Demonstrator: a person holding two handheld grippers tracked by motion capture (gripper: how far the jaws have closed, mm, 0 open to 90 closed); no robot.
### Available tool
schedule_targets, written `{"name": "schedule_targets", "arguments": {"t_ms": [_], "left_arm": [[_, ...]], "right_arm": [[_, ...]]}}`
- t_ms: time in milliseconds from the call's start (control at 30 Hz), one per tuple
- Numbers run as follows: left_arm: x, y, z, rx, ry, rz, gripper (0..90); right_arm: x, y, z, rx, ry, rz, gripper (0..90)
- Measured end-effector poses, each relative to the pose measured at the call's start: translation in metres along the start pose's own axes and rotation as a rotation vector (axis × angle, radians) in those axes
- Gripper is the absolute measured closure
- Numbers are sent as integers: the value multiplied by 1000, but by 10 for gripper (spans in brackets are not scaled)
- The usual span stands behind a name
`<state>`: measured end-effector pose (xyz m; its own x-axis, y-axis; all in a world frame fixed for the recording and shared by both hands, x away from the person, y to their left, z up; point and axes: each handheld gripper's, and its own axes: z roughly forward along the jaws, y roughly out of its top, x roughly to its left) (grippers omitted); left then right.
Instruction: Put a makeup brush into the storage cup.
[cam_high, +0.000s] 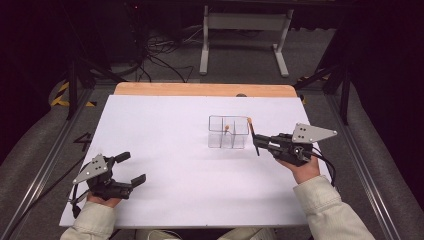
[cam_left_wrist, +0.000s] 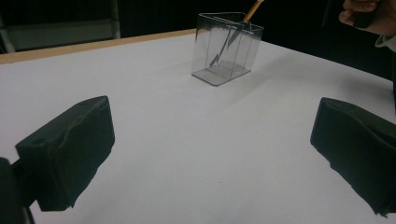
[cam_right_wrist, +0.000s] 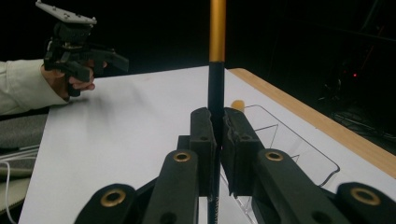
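Observation:
A clear plastic box (cam_high: 228, 133) with several compartments stands in the middle of the white table; it also shows in the left gripper view (cam_left_wrist: 226, 46) and the right gripper view (cam_right_wrist: 299, 149). A pen's orange tip (cam_high: 226, 128) pokes up inside the box. My right gripper (cam_high: 257, 140) hovers just right of the box, shut on a black pen with an orange end (cam_high: 250, 125), held nearly upright. Its pads (cam_right_wrist: 203, 126) pinch the black shaft of the pen (cam_right_wrist: 216, 42). My left gripper (cam_high: 131, 169) rests at the front left, open and holding nothing, jaws wide apart (cam_left_wrist: 210, 158).
The white sheet (cam_high: 165, 150) covers most of the table, and a wooden strip (cam_high: 200, 89) runs along its far edge. Beyond that edge, cables and a white frame (cam_high: 245, 35) stand on the floor. My left gripper (cam_right_wrist: 86, 56) is also seen far off.

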<state>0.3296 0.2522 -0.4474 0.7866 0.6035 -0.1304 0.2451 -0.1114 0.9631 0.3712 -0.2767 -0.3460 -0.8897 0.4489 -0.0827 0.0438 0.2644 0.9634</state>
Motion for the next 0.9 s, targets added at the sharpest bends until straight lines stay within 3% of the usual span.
{"name": "schedule_targets", "arguments": {"t_ms": [433,900], "left_arm": [[0,0,0,-5,1,0,4],[1,0,0,0,-2,3,4]], "right_arm": [[2,-5,2,-127,-52,11,833],[-3,-9,10,-196,-71,45,833]]}}
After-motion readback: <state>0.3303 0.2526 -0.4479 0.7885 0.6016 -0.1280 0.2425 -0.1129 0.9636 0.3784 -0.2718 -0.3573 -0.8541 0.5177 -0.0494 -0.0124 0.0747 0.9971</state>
